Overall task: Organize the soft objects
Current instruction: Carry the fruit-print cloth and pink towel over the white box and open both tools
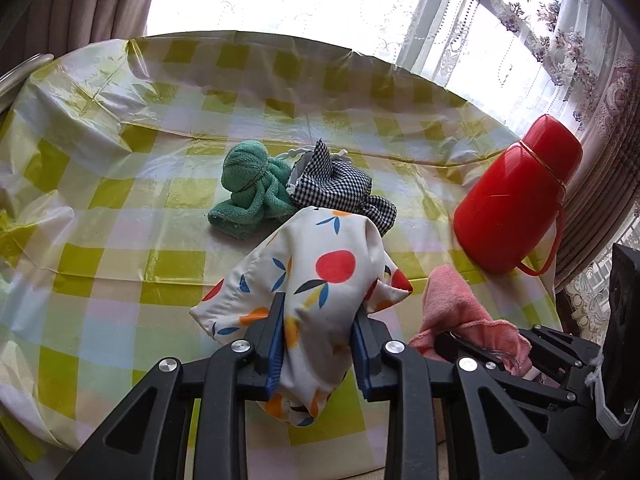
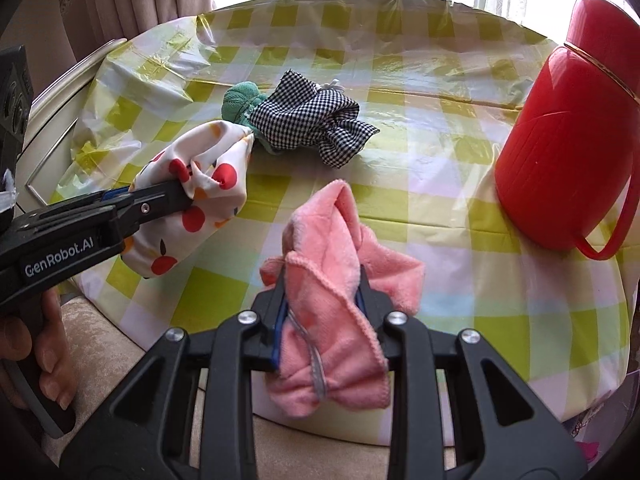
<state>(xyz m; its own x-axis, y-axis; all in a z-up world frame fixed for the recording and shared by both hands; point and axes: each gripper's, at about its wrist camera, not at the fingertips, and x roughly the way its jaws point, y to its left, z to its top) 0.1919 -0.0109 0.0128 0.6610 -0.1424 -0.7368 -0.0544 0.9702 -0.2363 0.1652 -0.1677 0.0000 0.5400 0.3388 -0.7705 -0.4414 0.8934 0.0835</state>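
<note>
My left gripper [image 1: 318,312] is shut on a white fruit-print cloth [image 1: 316,276] and holds it above the near part of the table. In the right wrist view that cloth [image 2: 200,196] hangs from the left gripper [image 2: 180,196] at the left. My right gripper [image 2: 324,284] is shut on a pink towel [image 2: 332,280], held over the table's near edge; the towel also shows in the left wrist view [image 1: 452,304]. A green towel [image 1: 248,188] and a black-and-white checked cloth [image 1: 332,184] lie touching at the table's middle, also seen in the right wrist view as the green towel [image 2: 240,100] and the checked cloth [image 2: 308,120].
The table wears a yellow-green checked plastic cover [image 1: 120,184]. A red thermos jug [image 1: 516,196] with a handle stands at the right, also in the right wrist view [image 2: 568,136]. Curtains [image 1: 560,40] and a bright window lie behind the table.
</note>
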